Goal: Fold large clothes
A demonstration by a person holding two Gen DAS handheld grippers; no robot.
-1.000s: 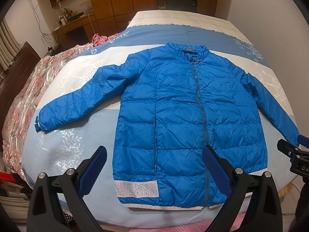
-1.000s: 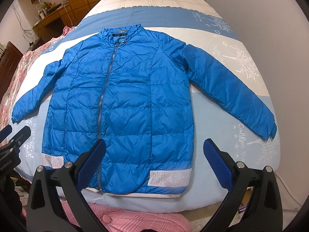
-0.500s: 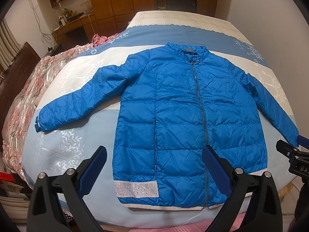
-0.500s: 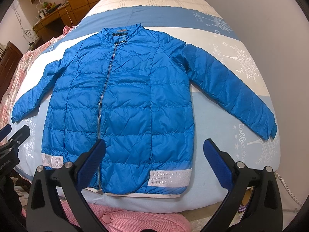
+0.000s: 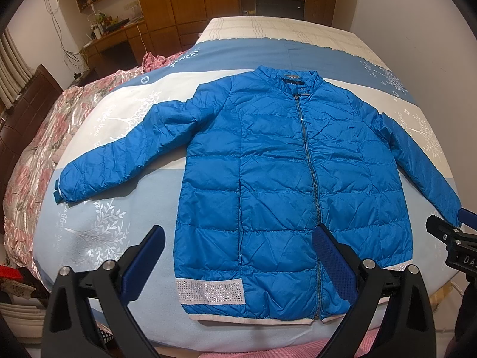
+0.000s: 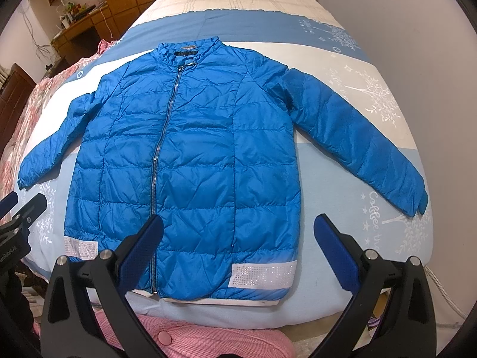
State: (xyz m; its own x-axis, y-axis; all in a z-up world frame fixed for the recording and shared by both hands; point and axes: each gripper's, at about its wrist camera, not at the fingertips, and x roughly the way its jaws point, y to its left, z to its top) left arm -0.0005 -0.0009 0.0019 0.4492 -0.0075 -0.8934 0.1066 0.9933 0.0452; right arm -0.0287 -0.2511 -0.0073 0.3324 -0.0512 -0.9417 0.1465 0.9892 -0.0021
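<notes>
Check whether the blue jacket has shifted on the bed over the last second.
No. In the left wrist view the blue jacket lies flat, its collar on the same white stripe of the bed cover as before.

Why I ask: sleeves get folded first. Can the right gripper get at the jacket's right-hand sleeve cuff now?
Probably yes. The right gripper is open and holds nothing, and the sleeve cuff lies flat on the bed with nothing on it or between them.
</notes>
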